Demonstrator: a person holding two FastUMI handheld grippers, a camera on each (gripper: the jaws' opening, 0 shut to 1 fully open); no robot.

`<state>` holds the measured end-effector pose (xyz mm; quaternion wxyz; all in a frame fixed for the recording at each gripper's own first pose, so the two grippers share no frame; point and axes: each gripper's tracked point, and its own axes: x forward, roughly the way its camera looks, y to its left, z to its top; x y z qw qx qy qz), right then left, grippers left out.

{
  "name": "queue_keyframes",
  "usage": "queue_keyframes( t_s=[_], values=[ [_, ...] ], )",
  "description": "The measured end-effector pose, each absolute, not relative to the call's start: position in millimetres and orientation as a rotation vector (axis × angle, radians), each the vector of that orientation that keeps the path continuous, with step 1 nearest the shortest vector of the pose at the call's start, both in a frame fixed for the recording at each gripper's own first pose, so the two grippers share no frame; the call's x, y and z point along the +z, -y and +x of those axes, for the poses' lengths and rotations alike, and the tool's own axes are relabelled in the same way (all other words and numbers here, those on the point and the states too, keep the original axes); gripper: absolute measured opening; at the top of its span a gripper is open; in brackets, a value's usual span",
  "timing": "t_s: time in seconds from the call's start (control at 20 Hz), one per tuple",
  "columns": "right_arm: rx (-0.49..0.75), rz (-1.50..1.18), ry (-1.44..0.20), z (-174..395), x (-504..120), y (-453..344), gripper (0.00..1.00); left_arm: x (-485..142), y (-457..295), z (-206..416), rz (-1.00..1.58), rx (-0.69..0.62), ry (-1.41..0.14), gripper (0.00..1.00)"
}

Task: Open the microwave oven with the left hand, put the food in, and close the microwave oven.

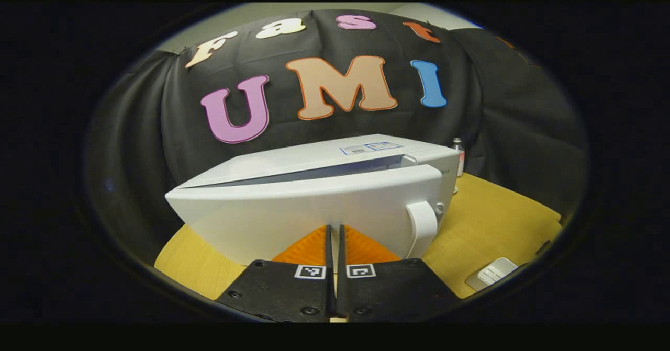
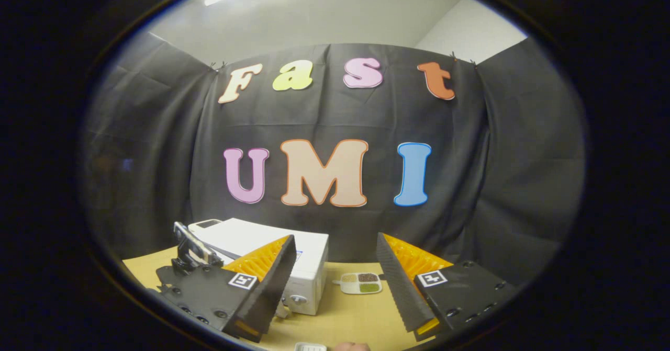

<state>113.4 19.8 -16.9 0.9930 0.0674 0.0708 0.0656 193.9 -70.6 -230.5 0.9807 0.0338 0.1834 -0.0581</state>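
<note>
1. Under both pairs of fingers spreads the table [image 1: 492, 220], carrying everything.
2. Straight ahead of my left gripper [image 1: 335, 246] stands the microwave oven [image 1: 314, 204], its door slightly ajar; the handle [image 1: 424, 223] lies just right of my fingers, which are pressed together on nothing.
3. Between the wide-spread fingers of my right gripper [image 2: 335, 272], farther off, sits the food [image 2: 360, 283] in a compartment tray.
4. I judge opening is underway; next I swing the door wide.
</note>
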Motion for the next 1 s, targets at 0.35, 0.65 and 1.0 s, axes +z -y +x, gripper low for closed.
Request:
queue_keyframes(
  t_s=[0.35,0.65,1.0],
  values=[
    [0.132,0.124,-0.152,120,-24,-19,0.92,-233,74,211,0.051,-0.115,-0.371,0.00],
    [0.124,0.105,-0.159,122,-30,-17,0.94,-232,75,215,0.029,-0.108,-0.369,0.00],
    [0.126,0.111,-0.156,128,-31,-22,0.92,-233,78,218,0.020,-0.104,-0.371,0.00]
  ],
)
